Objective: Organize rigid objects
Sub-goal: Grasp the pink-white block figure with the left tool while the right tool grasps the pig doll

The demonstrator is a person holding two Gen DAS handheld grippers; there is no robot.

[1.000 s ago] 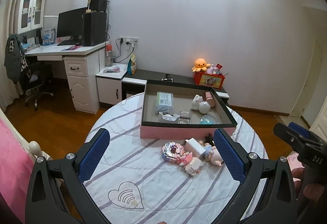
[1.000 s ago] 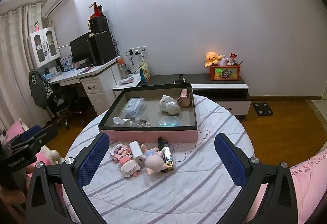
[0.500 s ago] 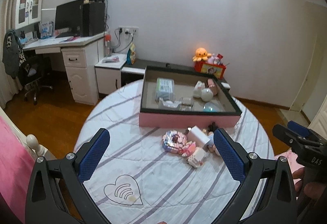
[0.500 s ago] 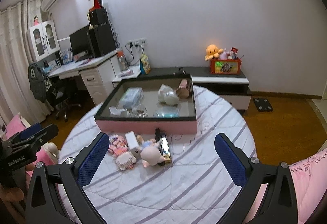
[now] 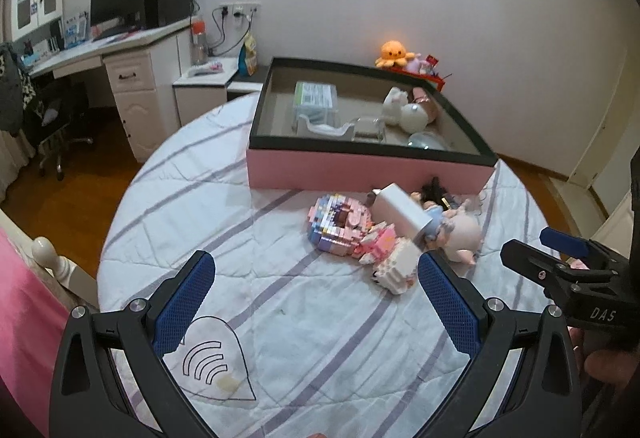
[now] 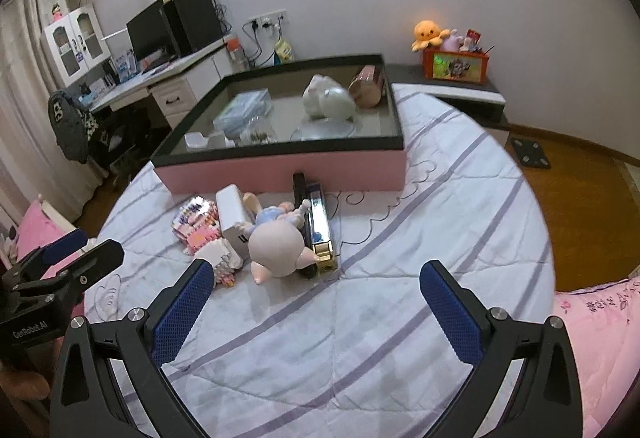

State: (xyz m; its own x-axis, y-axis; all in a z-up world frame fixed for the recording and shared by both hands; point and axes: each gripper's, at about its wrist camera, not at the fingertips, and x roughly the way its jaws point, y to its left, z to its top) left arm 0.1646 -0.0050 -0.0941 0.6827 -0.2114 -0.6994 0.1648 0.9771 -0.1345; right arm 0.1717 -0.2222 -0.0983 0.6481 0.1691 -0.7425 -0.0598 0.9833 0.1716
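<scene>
A pile of small objects lies on the round striped table in front of a pink tray: a pastel brick model, a white charger block, a small white brick figure, a pink-headed doll and a black and gold bar. My left gripper is open and empty, above the table just short of the pile. My right gripper is open and empty, just short of the doll.
The tray holds a clear box, white toys, a pink cup and clear lids. The table drops off to wooden floor on both sides. A desk and a low cabinet stand behind.
Both grippers have moved forward and down toward the pile, which now looks larger and closer. Both stay open. The objects have not moved.
</scene>
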